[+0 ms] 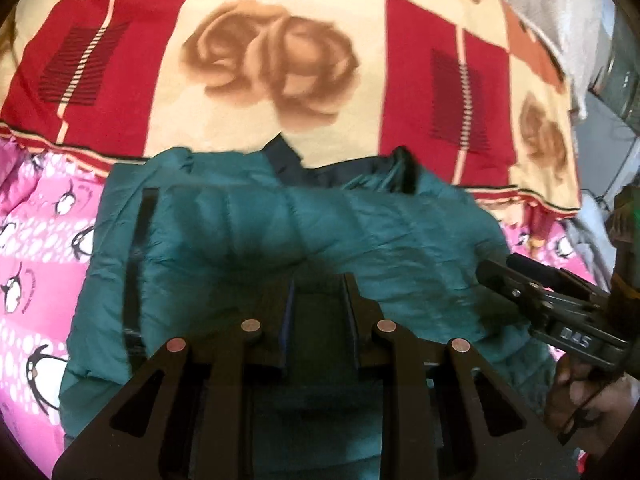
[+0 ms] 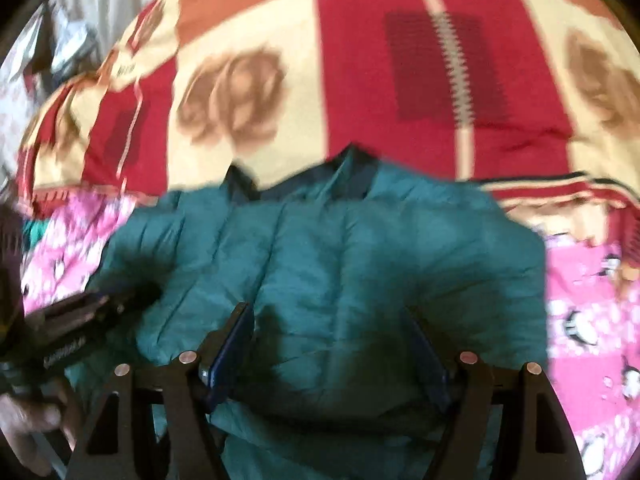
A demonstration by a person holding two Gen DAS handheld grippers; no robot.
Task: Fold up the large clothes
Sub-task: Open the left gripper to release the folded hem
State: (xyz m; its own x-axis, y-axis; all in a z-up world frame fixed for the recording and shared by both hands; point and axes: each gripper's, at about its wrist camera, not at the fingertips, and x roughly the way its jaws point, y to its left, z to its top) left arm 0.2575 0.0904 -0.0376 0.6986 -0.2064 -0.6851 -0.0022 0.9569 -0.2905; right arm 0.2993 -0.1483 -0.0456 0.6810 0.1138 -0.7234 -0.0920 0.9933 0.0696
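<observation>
A teal padded jacket (image 1: 304,232) with a dark navy lining lies folded on the bed; it also fills the middle of the right wrist view (image 2: 360,264). My left gripper (image 1: 318,292) hovers over its near part, jaws partly open with nothing between them. My right gripper (image 2: 328,320) is wide open above the jacket's near edge. The right gripper also shows at the right in the left wrist view (image 1: 496,268), and the left gripper shows at the left in the right wrist view (image 2: 132,292).
A red, cream and orange blanket with rose prints (image 1: 280,60) covers the far bed. A pink penguin-print sheet (image 1: 36,256) lies under the jacket, also in the right wrist view (image 2: 588,320). Grey cloth (image 1: 552,20) hangs at the far right.
</observation>
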